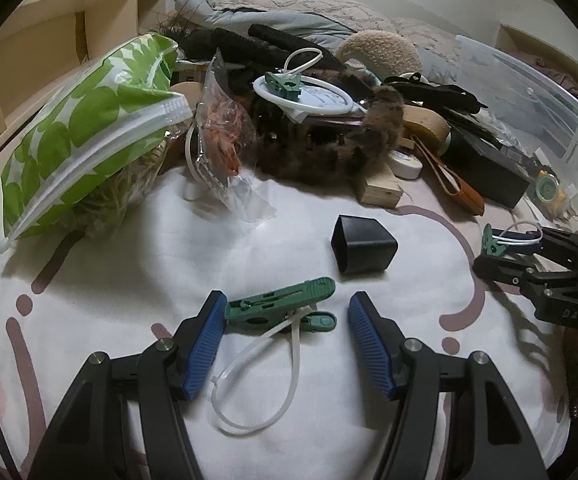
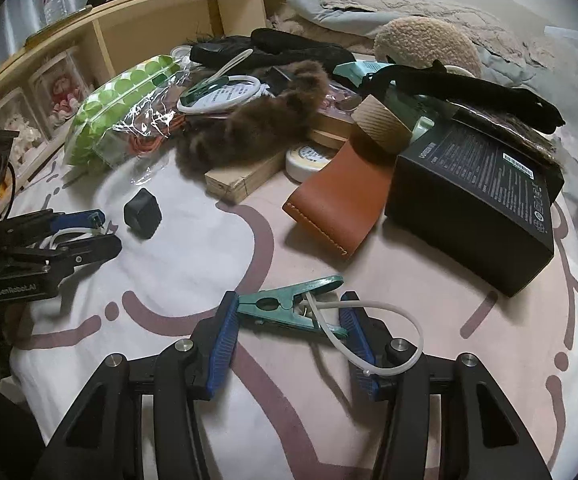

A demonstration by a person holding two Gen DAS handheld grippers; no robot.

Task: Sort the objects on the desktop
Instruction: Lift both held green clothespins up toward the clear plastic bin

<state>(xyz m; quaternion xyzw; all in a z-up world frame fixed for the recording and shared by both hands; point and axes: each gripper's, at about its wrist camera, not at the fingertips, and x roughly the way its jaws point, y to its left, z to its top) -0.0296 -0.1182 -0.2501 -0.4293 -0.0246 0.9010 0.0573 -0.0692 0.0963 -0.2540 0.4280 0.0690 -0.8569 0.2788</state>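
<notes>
A green clip with a white loop [image 1: 285,308] lies on the white cloth between the open fingers of my left gripper [image 1: 287,312], touching the left pad [image 1: 209,332]. My right gripper [image 2: 289,312] is shut on a second green clip with a white loop [image 2: 289,304], gripped end to end between its blue pads. That gripper and its clip [image 1: 493,240] show at the right edge of the left wrist view. A third green clip [image 1: 285,86] rests on the pile behind.
A small black cube [image 1: 363,248] stands just beyond the left gripper. A green patterned bag [image 1: 89,128], brown fur [image 1: 329,144], wooden block [image 2: 241,178], brown leather case [image 2: 341,204] and black box [image 2: 477,204] crowd the far side. A wooden shelf [image 2: 137,24] stands behind.
</notes>
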